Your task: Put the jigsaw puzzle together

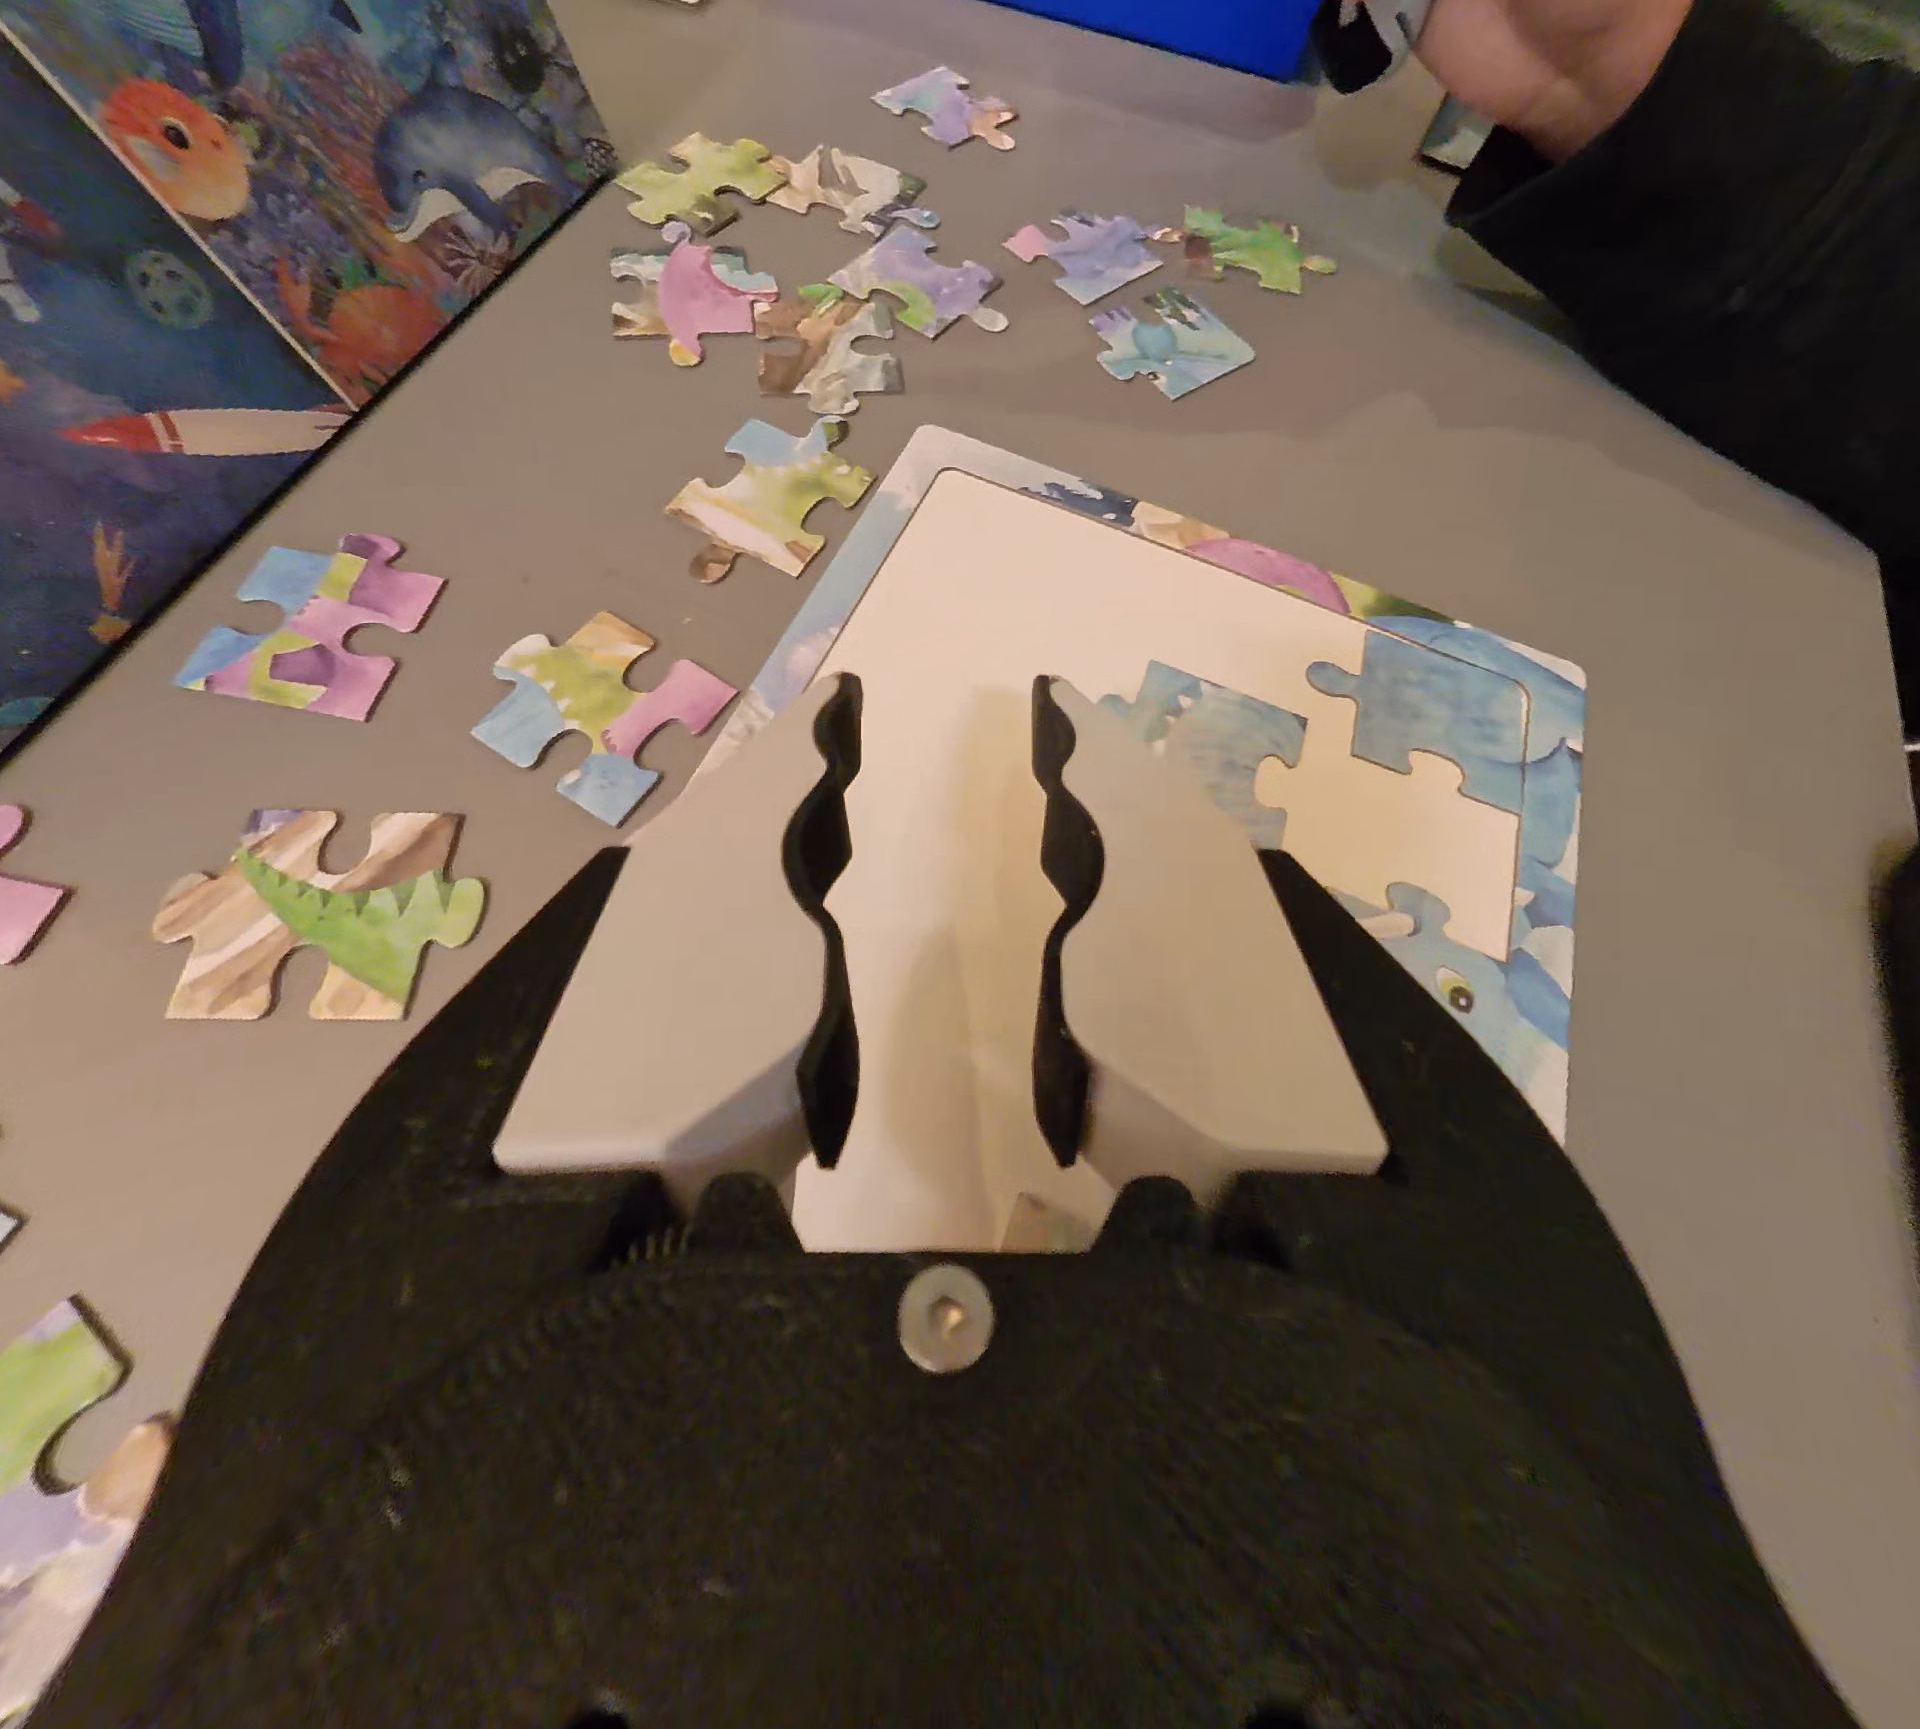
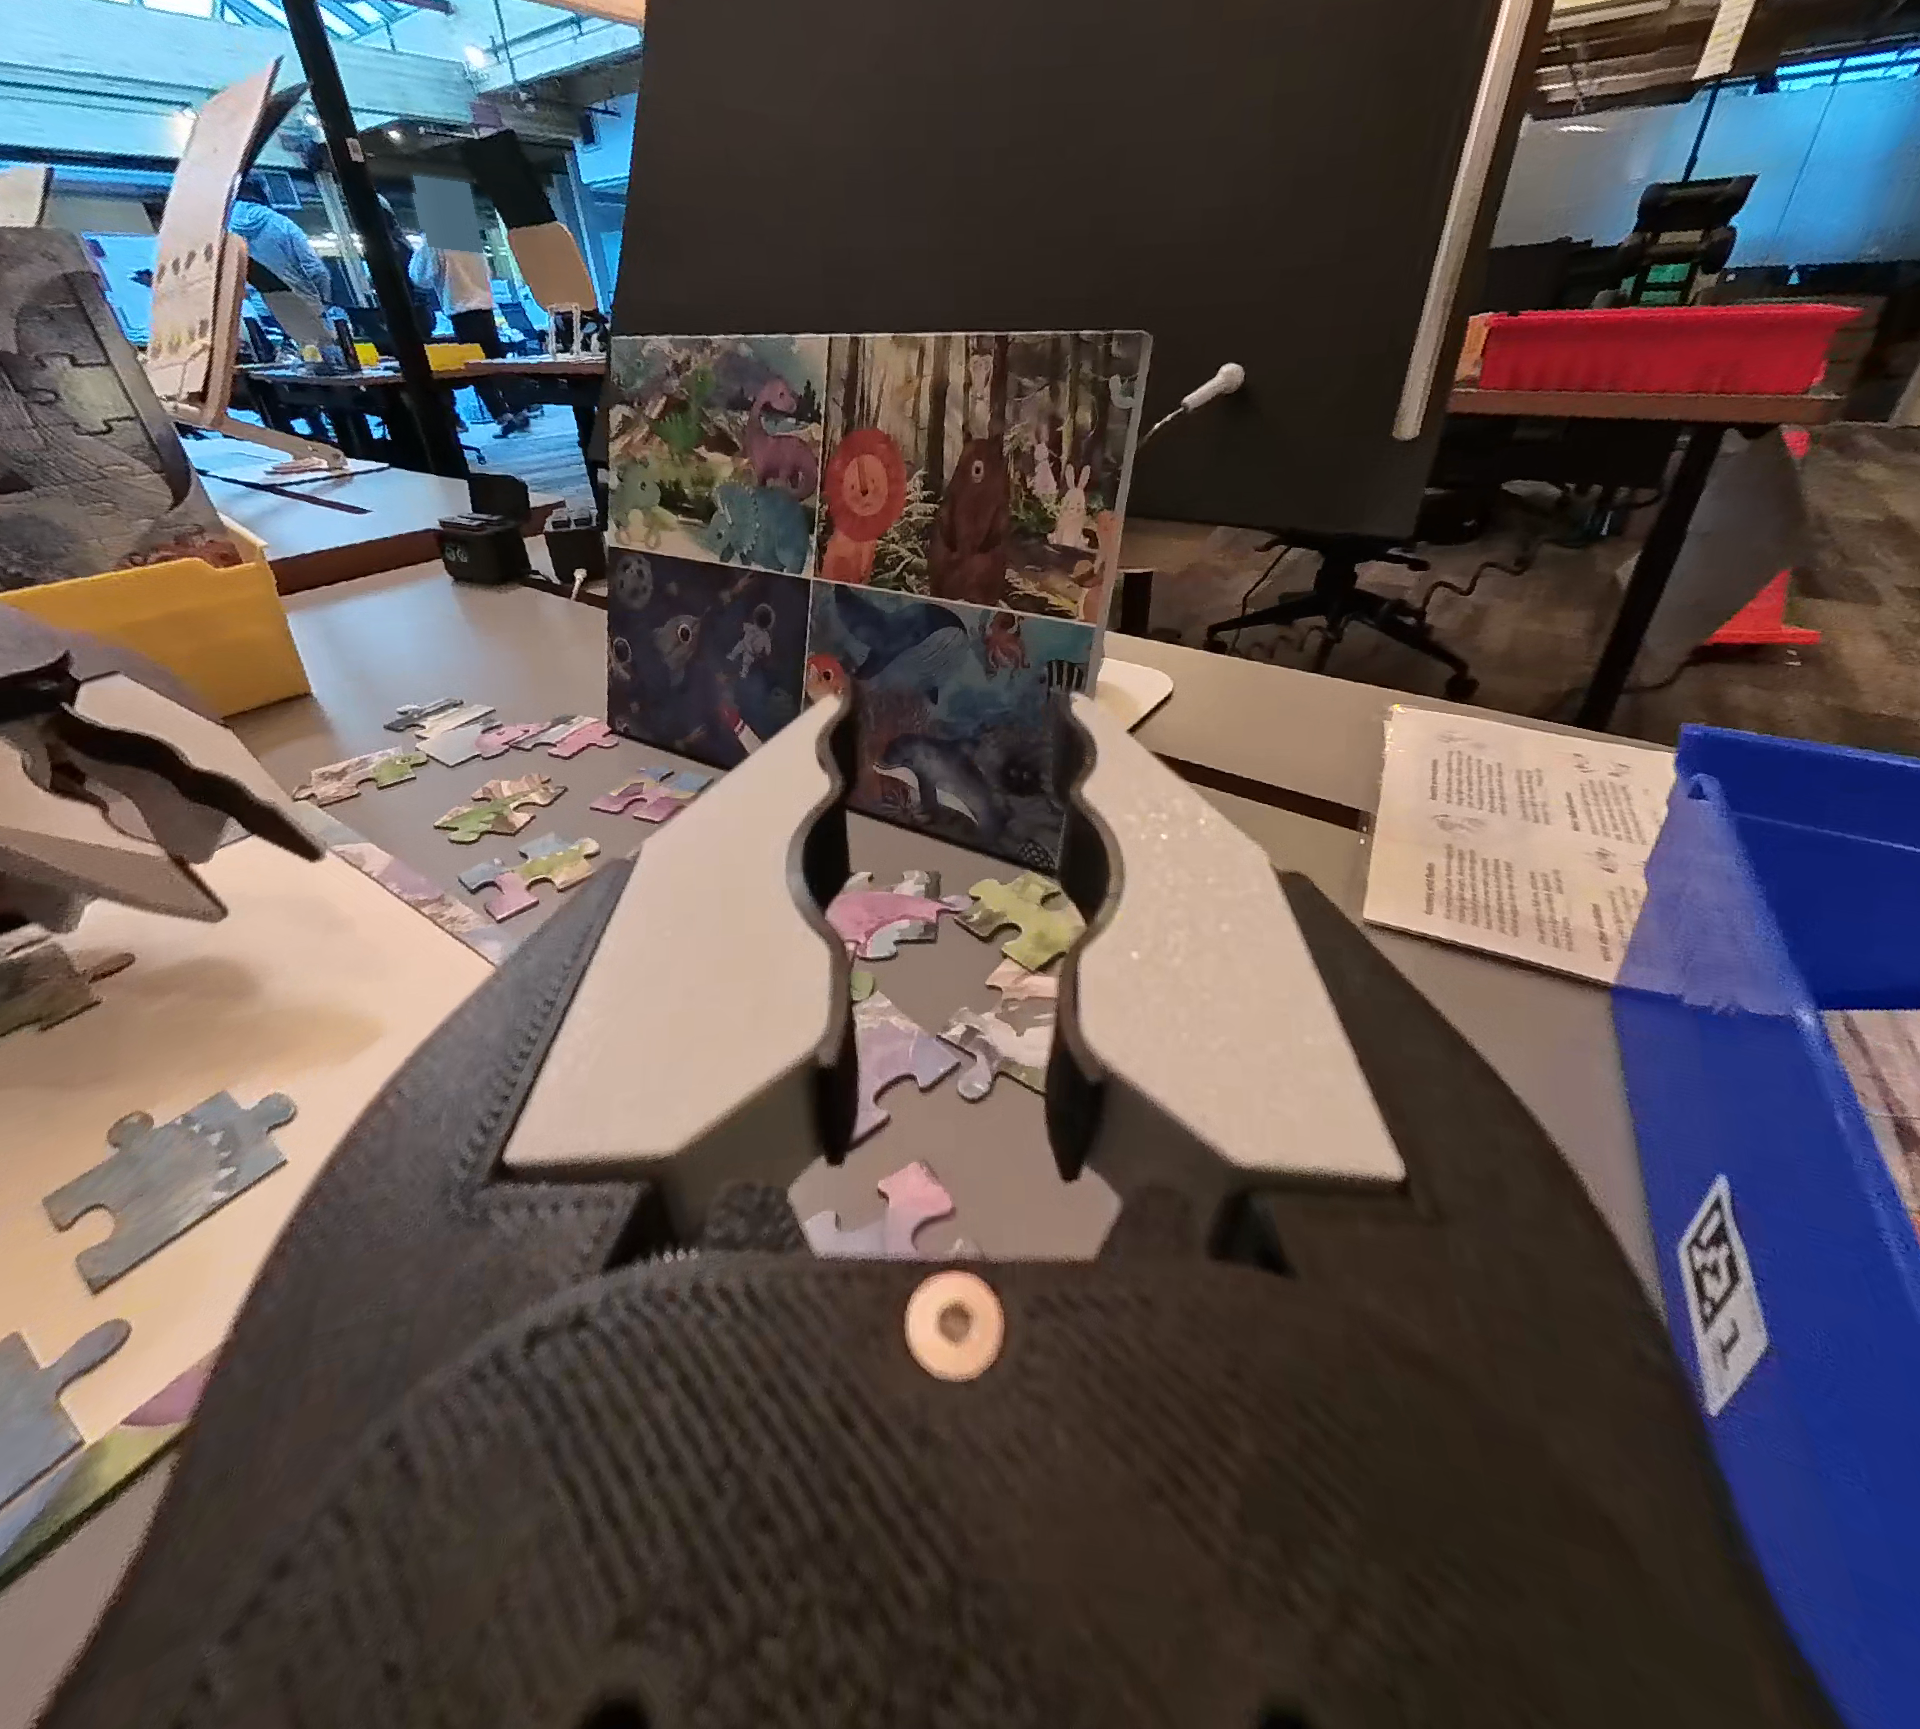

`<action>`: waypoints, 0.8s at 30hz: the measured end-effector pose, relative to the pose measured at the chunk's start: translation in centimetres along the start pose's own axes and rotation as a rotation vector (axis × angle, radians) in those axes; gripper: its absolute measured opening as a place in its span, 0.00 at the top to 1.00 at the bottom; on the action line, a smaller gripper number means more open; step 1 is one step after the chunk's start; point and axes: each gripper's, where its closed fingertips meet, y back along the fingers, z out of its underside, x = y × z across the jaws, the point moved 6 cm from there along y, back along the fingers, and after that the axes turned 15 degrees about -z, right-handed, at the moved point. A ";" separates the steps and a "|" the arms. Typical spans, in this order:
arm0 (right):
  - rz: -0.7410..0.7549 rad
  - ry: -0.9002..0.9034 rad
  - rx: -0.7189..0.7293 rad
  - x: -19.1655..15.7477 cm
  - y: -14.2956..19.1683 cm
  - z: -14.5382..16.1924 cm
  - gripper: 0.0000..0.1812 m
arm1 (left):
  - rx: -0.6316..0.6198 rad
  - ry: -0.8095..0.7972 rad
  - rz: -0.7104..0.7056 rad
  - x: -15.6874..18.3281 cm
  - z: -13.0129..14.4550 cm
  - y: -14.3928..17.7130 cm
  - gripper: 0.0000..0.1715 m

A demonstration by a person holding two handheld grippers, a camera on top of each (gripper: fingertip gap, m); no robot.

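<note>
The left gripper (image 1: 948, 713) has its fingers (image 1: 717, 941) spread apart with nothing between them; they hang over the bare cream inside of the puzzle tray (image 1: 1039, 578). Just right of the right fingertip lies a blue piece (image 1: 1205, 734) already in the tray, and beyond it further blue pieces (image 1: 1444, 723) fill the tray's right side and corner. Left of the fingers, loose pieces (image 1: 312, 630) lie scattered on the grey tabletop (image 1: 520, 453), with more in a cluster (image 1: 821, 277) beyond the tray.

The right gripper (image 2: 951, 713) is likewise released and empty, held above the tabletop. Seen through the gap between its fingers (image 2: 1195, 952) lie a pink piece (image 2: 888, 916) and a green piece (image 2: 1023, 921), well below the fingertips and untouched. Past them stands the picture box (image 2: 883, 474) upright. A blue bin (image 2: 1787, 1108) sits to the right, a printed sheet (image 2: 1507, 838) beside it, and the tray to the left.
</note>
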 end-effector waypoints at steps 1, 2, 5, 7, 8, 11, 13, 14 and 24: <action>0.002 0.004 -0.007 0.0 0.0 0.1 0.81 | -0.003 0.006 -0.004 -0.2 0.0 0.0 0.82; 0.005 0.011 -0.016 0.0 -0.1 0.2 0.81 | 0.001 0.016 -0.005 -0.3 0.0 0.1 0.82; 0.013 0.041 -0.050 0.0 -0.2 0.4 0.81 | 0.029 0.052 -0.006 -0.9 -0.3 0.5 0.82; 0.007 0.063 -0.081 -0.2 -0.5 0.7 0.80 | 0.047 0.076 -0.008 -1.4 -0.3 0.7 0.82; -0.008 0.071 -0.099 -0.3 -0.7 0.9 0.80 | 0.054 0.089 -0.006 -1.6 -0.3 0.7 0.83; -0.126 0.088 -0.185 -1.8 -1.5 1.8 0.77 | 0.064 0.124 0.010 -1.9 -0.2 0.7 0.83; -0.252 0.087 -0.271 -3.5 -1.9 2.9 0.75 | 0.073 0.137 0.015 -2.1 -0.3 0.8 0.83; -0.305 0.077 -0.327 -4.3 -2.0 3.6 0.75 | 0.078 0.141 0.015 -2.2 -0.3 0.9 0.83; -0.308 -0.019 -0.718 -7.9 0.7 11.0 0.68 | 0.100 0.196 0.053 -2.4 -0.2 0.7 0.83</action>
